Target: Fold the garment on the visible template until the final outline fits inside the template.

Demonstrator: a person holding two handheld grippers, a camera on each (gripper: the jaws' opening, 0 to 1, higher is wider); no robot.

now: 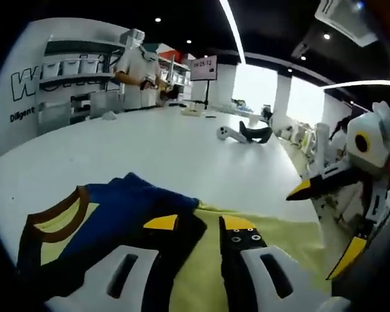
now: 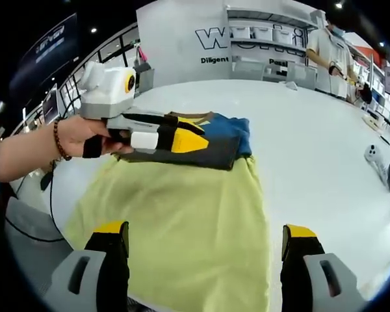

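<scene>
One garment [image 2: 201,214] is spread on the white desk [image 2: 312,130], with one tool at its folded end and the other held off its near edge.

The garment is seen as a pale yellow sheet with a blue, dark and brown-trimmed part folded over at its far end. In the right gripper view, the left tool [image 2: 198,141] is seen gripped by a hand [image 2: 84,140], its yellow-tipped jaws drawn nearly together at that folded part; whether cloth is pinched cannot be told. The right tool [image 2: 205,240] is shown with jaws set wide apart, nothing between them. In the left gripper view, the right tool [image 1: 325,221] is seen at the desk's edge, and two objects, one white controller [image 1: 226,133] and one dark item [image 1: 257,133], lie farther along the desk. One person [image 1: 140,68] is seen standing by shelves [image 1: 71,68].
</scene>
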